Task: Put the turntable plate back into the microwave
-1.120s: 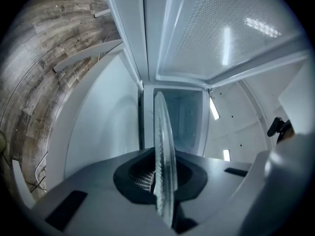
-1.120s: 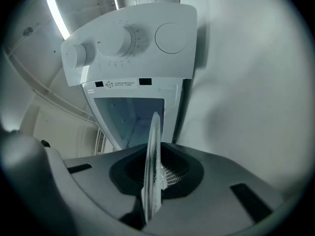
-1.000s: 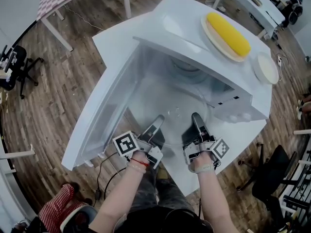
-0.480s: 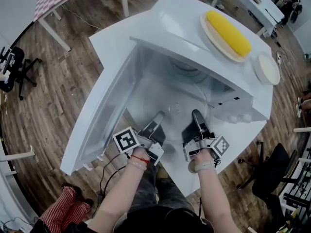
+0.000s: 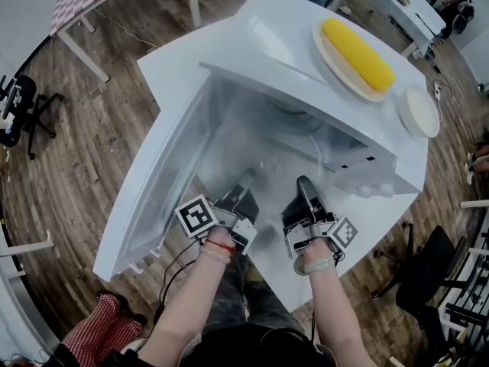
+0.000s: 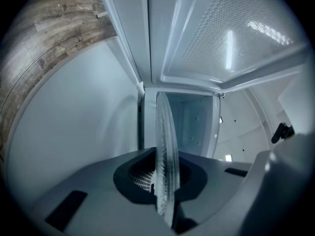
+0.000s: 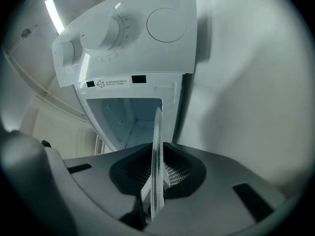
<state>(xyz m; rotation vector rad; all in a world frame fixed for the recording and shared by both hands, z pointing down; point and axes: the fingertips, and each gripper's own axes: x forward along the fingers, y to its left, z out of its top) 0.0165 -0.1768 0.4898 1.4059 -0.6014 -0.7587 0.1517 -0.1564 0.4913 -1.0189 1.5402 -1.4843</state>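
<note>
One glass plate (image 5: 275,163) is the whole job, and it hangs level between the left tongs (image 5: 246,180) and the right tongs (image 5: 303,183). Each is clamped on the plate's near rim, with the jaws closed down to the thickness of the glass and nothing else between them. The far half of the plate reaches ahead of the tongs into the mouth of the microwave (image 5: 267,44), while the near rim and both tongs sit at or just outside the opening. I judge the task about half done: the plate is lined up and entering, but it is not yet resting on the cavity floor. What is left is to push it deeper, lower it onto its seat, let go and draw back. I cannot tell whether a ring or hub is waiting beneath it. Room is tight sideways. The open door (image 5: 153,182) stands just left of the left tongs, and the control panel (image 7: 123,48) with its side wall stands just right of the right tongs, so the plate has little room to swing either way. Above and ahead of the tongs, the top edge of the opening overhangs the plate. Behind the tongs, toward the person, the table (image 5: 294,277) gives free room to retreat. A dish of corn (image 5: 359,52) sits on top of the microwave, well ahead and out of the way.
</note>
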